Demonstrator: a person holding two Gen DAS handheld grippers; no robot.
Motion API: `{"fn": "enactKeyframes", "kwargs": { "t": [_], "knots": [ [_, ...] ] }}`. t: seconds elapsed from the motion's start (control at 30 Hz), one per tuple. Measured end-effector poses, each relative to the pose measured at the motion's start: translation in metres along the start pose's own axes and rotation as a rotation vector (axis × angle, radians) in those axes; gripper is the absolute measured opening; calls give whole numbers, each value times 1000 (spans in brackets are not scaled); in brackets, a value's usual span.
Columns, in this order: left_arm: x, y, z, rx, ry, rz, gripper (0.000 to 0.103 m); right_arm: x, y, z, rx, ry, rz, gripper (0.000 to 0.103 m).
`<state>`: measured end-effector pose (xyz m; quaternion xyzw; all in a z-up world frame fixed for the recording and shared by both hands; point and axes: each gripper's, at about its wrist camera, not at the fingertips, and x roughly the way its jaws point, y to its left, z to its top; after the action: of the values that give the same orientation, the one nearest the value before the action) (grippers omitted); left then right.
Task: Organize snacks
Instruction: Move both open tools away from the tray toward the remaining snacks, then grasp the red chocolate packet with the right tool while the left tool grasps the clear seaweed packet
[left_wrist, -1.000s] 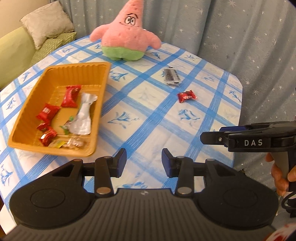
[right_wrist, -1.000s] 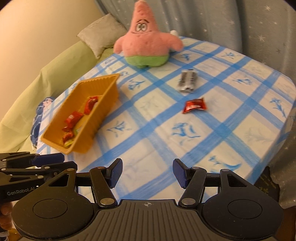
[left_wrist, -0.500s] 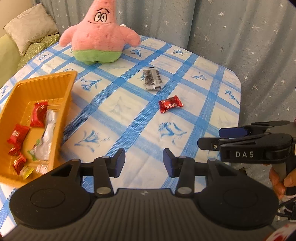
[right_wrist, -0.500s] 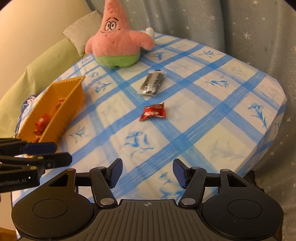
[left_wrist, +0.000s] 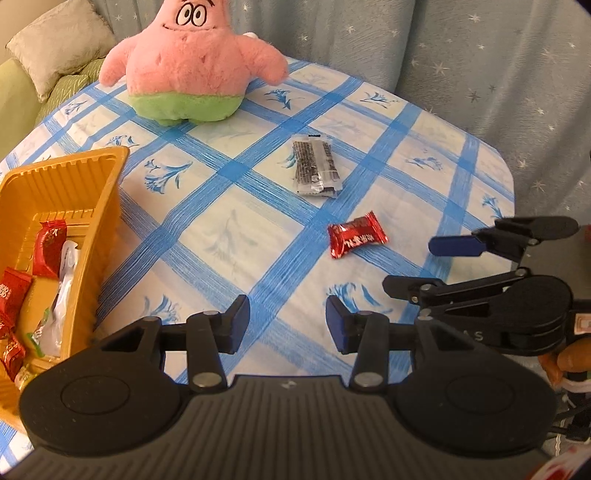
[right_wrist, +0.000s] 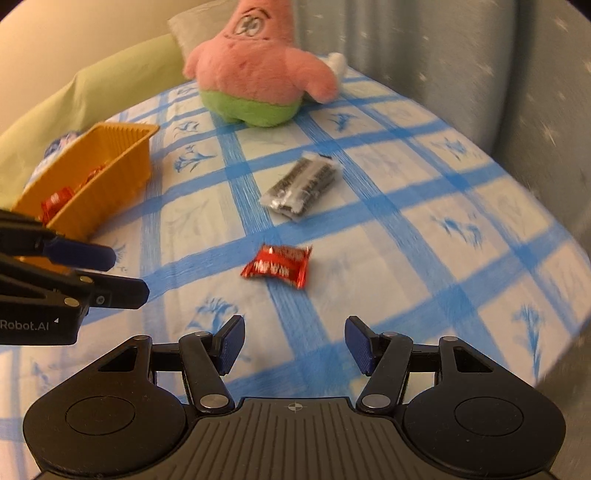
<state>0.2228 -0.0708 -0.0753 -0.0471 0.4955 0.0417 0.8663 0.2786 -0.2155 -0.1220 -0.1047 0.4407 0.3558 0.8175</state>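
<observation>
A red candy (left_wrist: 357, 234) (right_wrist: 277, 266) lies loose on the blue-checked tablecloth. Beyond it lies a clear packet of dark snack sticks (left_wrist: 314, 166) (right_wrist: 301, 183). An orange tray (left_wrist: 107, 192) (right_wrist: 122, 166) at the left holds several red candies and a white wrapper. My left gripper (left_wrist: 286, 325) hangs open over the cloth, near side of the candy, nothing between its fingers. My right gripper (right_wrist: 293, 343) is open too, just short of the red candy. Each gripper shows at the edge of the other's view, the right one (left_wrist: 424, 266) with jaws apart.
A pink and green star plush toy (left_wrist: 192, 62) (right_wrist: 255, 70) sits at the table's far side. A grey starred curtain (left_wrist: 461, 48) hangs behind and to the right. A green sofa with a cushion (left_wrist: 55, 40) stands at the left. The table edge (right_wrist: 554, 236) curves close on the right.
Both grippers moved right and down toward the loose candy and packet, which now look larger. The tray slid to the left edge of both views. The right wrist rolled.
</observation>
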Motion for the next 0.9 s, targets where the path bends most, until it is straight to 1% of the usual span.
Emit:
{"fn": "enactKeyframes", "kwargs": {
  "t": [0.13,0.3,0.47,0.7,0.77,0.8,0.83,0.87,0.9],
  "knots": [
    [10,3,7,-20,9,8,42,16,0,9,-85,0,-7,60],
    [20,5,13,-35,22,15,42,34,-4,16,-137,8,-6,60],
    [25,10,17,-54,32,23,42,45,-5,27,-177,-9,21,60],
    [28,17,22,-71,35,40,42,54,3,38,-255,-17,54,60],
    [30,18,23,-75,34,43,42,55,6,38,-270,-19,57,53],
    [30,19,24,-77,34,44,42,55,7,38,-270,-19,69,42],
    [31,19,25,-78,33,45,42,55,7,38,-264,-15,88,35],
    [32,19,26,-78,32,47,42,54,8,38,-258,-12,96,33],
    [32,19,28,-78,31,47,42,54,9,38,-258,-10,91,29]
  ]
}}
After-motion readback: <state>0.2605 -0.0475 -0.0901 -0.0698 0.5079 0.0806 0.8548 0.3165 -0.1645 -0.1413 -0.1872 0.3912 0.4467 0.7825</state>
